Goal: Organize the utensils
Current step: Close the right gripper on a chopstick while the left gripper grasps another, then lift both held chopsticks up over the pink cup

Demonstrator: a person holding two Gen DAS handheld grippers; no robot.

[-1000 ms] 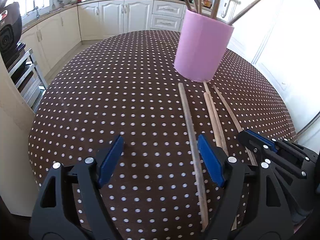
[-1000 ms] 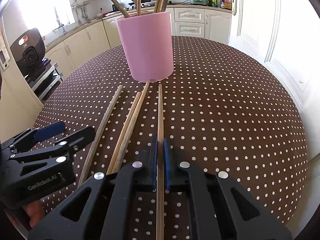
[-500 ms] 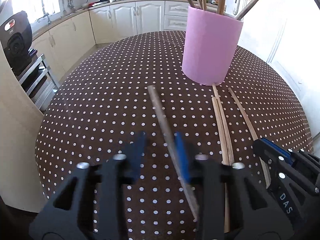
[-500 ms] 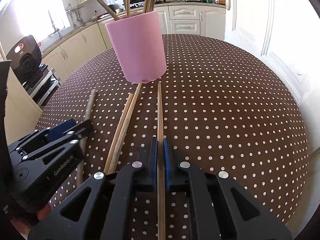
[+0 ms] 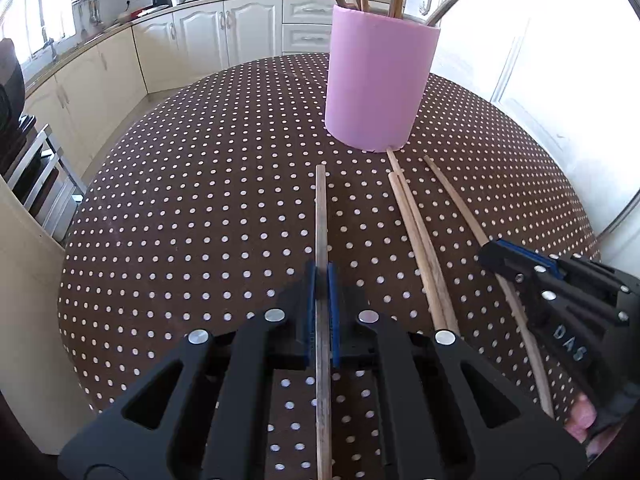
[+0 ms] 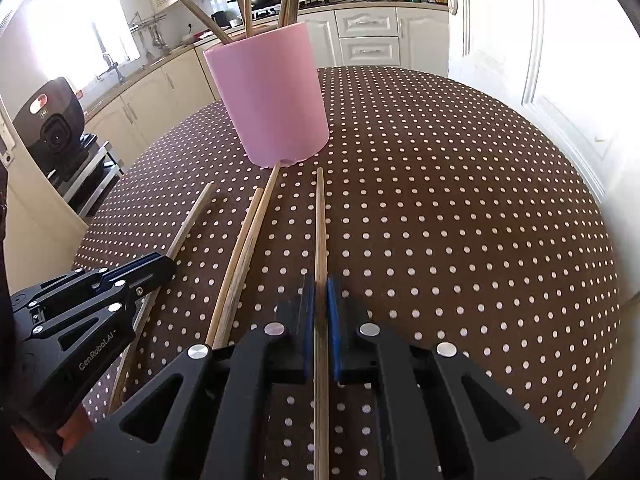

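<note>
Gripping one chopstick each, our left gripper (image 5: 321, 276) and right gripper (image 6: 318, 286) clamp sticks lying on the dotted table (image 5: 200, 200) just before the pink holder (image 5: 380, 80).

Round table (image 5: 180, 200), brown cloth with white dots, carrying a cup and loose chopsticks.
Pink cup (image 5: 378, 84) stands upright toward the far side, chopsticks sticking out its top. Two chopsticks (image 5: 420, 240) lie side by side, touching, on the cloth; the longer one's far tip reaches the cup's base. Either side, one chopstick (image 5: 321, 216) and another (image 6: 320, 224) point at the cup, each clamped.
</note>
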